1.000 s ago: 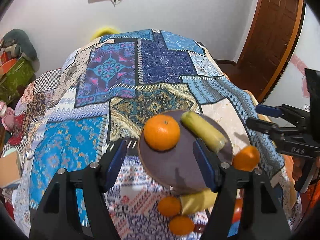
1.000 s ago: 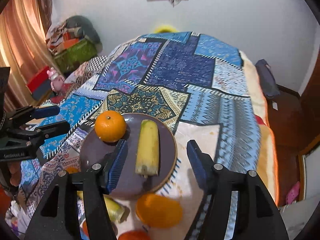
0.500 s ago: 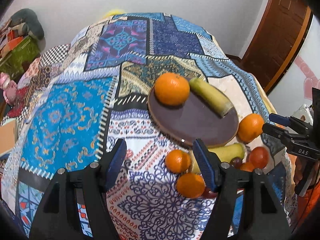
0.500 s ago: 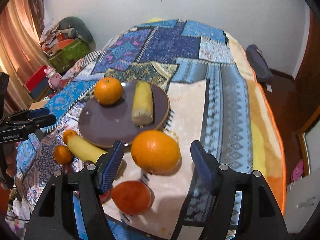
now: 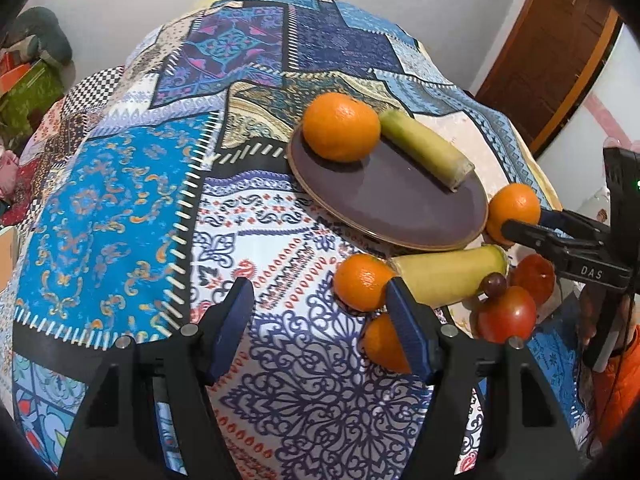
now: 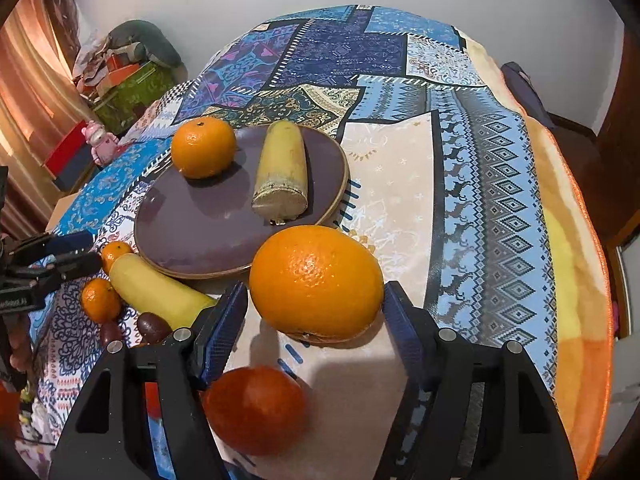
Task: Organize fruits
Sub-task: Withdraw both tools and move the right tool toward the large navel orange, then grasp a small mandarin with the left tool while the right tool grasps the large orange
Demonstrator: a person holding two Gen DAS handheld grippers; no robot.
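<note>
A dark round plate (image 5: 400,204) (image 6: 200,224) on the patchwork blanket holds an orange (image 5: 341,126) (image 6: 203,147) and a banana piece (image 5: 426,150) (image 6: 282,172). A large orange (image 6: 316,282) (image 5: 514,210) lies beside the plate, right between the open fingers of my right gripper (image 6: 314,316). A red-orange fruit (image 6: 256,410) lies under it. My left gripper (image 5: 320,316) is open and empty above the blanket; two small oranges (image 5: 362,282), a second banana piece (image 5: 448,274) (image 6: 156,290), a tomato (image 5: 506,314) and a grape (image 5: 495,282) lie by its right finger.
The bed edge drops off on the right near a wooden door (image 5: 560,40). Boxes and clutter (image 6: 128,76) stand on the floor at the left. The right gripper shows in the left wrist view (image 5: 568,240).
Both grippers have pulled back and down from above the plate. The large orange now lies between the right gripper's fingers; the loose fruit in front of the plate has come into view.
</note>
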